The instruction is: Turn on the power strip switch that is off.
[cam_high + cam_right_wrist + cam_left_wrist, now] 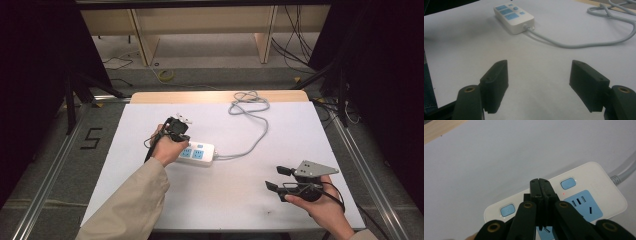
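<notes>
A white power strip (202, 153) with blue sockets and blue switches lies on the white table top, left of centre. My left gripper (181, 139) is over its left end, held in a hand. In the left gripper view the jaws of my left gripper (539, 182) are pressed together with nothing between them. Their tips stand over the strip (599, 177), between two blue switches (568, 183); I cannot tell whether they touch it. My right gripper (278, 178) rests low at the front right, and my right gripper (541, 82) stands open over bare table, well short of the strip (512, 15).
The strip's grey cable (260, 135) runs right, then loops in a coil (248, 102) at the table's far edge. The white sheet (225, 200) covers a wooden table. More cables and a wooden shelf frame (145, 45) lie on the floor beyond.
</notes>
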Action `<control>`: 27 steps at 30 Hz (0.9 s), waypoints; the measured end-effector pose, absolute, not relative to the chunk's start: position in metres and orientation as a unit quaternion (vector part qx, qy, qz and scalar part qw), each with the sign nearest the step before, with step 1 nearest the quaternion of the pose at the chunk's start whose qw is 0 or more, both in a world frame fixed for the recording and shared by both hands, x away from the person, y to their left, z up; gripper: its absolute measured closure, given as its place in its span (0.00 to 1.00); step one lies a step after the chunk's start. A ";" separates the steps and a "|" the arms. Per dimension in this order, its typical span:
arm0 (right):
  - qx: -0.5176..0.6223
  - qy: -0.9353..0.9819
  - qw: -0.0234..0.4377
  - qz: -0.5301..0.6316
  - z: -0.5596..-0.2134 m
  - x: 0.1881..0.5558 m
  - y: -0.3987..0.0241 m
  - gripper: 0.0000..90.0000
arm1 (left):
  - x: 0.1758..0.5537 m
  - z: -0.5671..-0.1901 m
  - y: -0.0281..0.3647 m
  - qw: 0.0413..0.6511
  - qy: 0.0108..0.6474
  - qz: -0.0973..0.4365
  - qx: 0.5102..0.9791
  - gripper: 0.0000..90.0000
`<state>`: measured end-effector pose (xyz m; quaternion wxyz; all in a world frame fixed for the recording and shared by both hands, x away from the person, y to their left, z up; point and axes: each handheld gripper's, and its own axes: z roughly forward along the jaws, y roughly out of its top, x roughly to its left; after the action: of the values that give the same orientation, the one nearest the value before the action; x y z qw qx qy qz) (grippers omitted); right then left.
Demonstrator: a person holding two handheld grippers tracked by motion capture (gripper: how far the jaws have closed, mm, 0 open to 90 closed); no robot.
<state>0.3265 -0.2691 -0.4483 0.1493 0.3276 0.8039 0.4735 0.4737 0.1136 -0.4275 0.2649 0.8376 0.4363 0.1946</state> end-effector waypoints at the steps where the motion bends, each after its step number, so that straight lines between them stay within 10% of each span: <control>1: 0.327 0.804 0.150 0.474 -0.448 0.327 -0.269 0.35 | 0.474 -0.428 0.113 0.265 0.437 0.195 0.837 1.00; 27: 0.326 0.804 0.149 0.474 -0.448 0.326 -0.269 0.35 | 0.481 -0.434 0.106 0.248 0.436 0.193 0.843 1.00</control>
<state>0.3265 -0.2693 -0.4484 0.1495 0.3264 0.8041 0.4739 0.4810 0.1058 -0.4344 0.2479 0.8434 0.4358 0.1932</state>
